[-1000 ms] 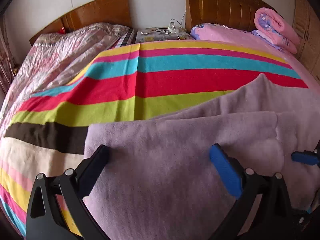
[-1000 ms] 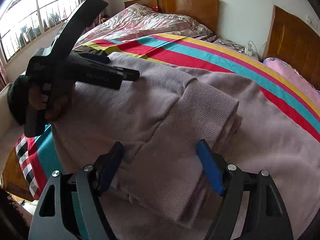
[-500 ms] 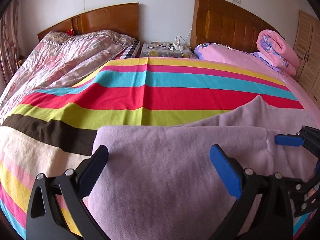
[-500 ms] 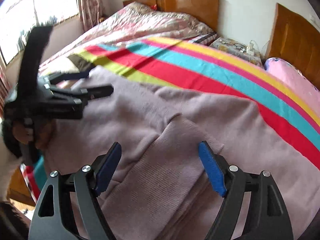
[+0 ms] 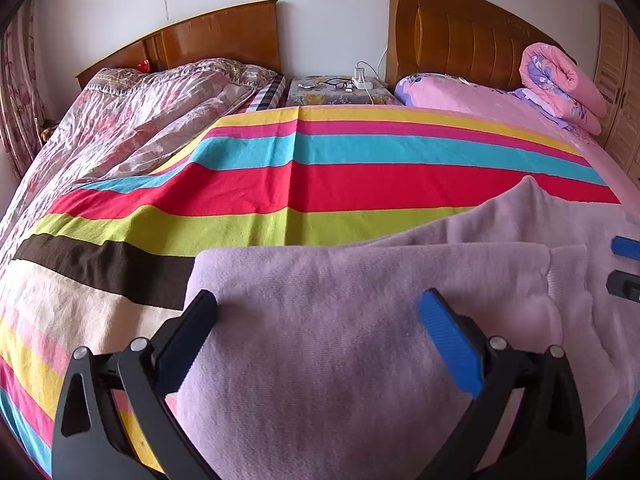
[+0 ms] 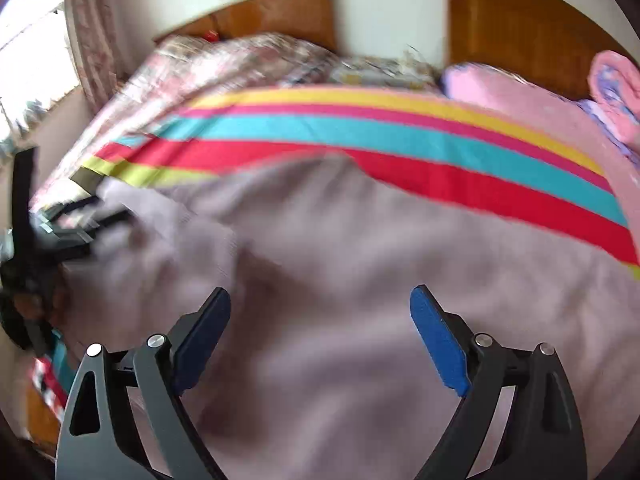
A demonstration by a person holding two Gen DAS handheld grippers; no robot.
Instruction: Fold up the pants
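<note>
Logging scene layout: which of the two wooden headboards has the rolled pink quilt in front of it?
The taller right-hand headboard; the rolled quilt lies before its right end.

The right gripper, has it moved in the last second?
Yes. The right gripper swung right: the pink rolled quilt is in its view, the window nearly gone.

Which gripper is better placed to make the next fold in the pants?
Left, probably. The left gripper is open, steady, squarely over the pants near their folded left edge. The right gripper is open too, but its view is motion-blurred, so it looks mid-swing.
</note>
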